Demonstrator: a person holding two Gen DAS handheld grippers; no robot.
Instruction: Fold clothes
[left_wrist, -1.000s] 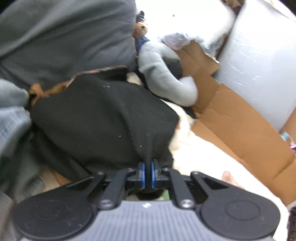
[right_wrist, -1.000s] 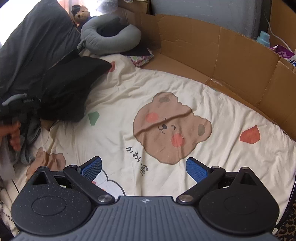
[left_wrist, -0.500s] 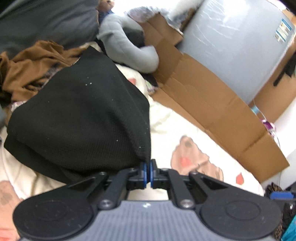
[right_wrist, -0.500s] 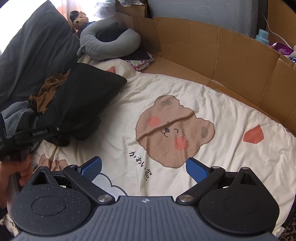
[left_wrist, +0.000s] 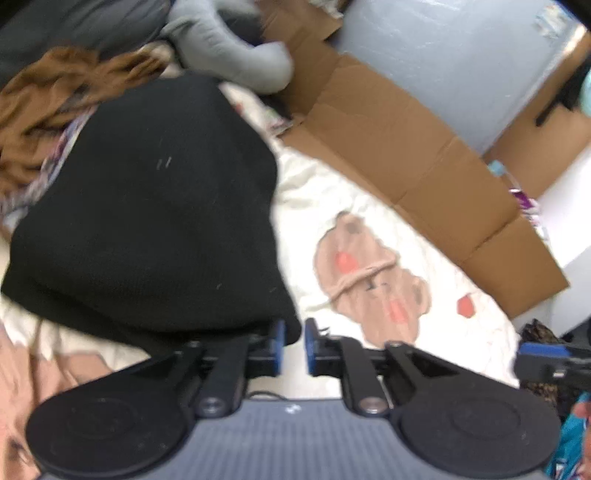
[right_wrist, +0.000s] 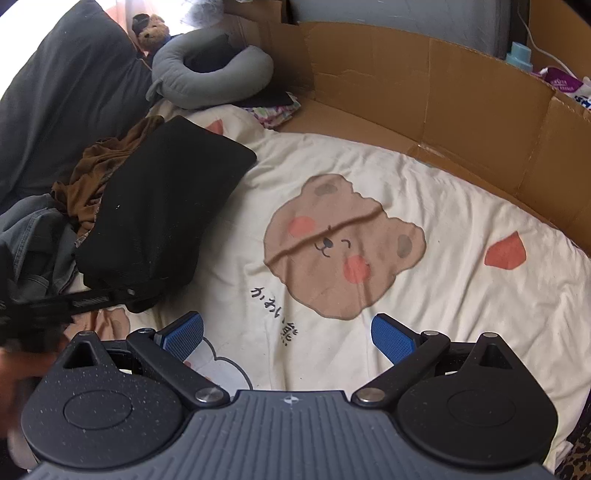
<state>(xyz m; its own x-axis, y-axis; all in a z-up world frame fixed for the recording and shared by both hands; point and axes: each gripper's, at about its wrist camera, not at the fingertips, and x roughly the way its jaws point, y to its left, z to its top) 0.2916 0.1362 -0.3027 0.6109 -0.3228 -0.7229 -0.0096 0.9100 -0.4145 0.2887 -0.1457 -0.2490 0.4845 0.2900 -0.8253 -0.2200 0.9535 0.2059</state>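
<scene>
The left gripper (left_wrist: 292, 345) sits low at the near edge of the folded black knit garment (left_wrist: 147, 221), its blue-padded jaws opening, with a corner of the dark cloth reaching into the narrow gap while the pads no longer press on it. The right gripper (right_wrist: 288, 334) hovers above the cream bedsheet with a printed brown bear face (right_wrist: 424, 314), its jaws spread wide with nothing between them. From the right wrist view the black garment lies on the sheet to the left of the bear print, and the left gripper's dark finger crosses just beneath its near edge. Just beside and partly under the black garment lies a crumpled brown garment (right_wrist: 99, 166), and nearer the left edge a bundle of grey-blue denim (right_wrist: 33, 236). Behind these rests a large dark grey pillow (right_wrist: 62, 92). Farther back a grey U-shaped neck cushion (right_wrist: 207, 81) lies at the head of the bed, with a small brown teddy bear (right_wrist: 151, 33) beside it. A wall of flattened brown cardboard (right_wrist: 443, 92) runs along the far side of the bed.
</scene>
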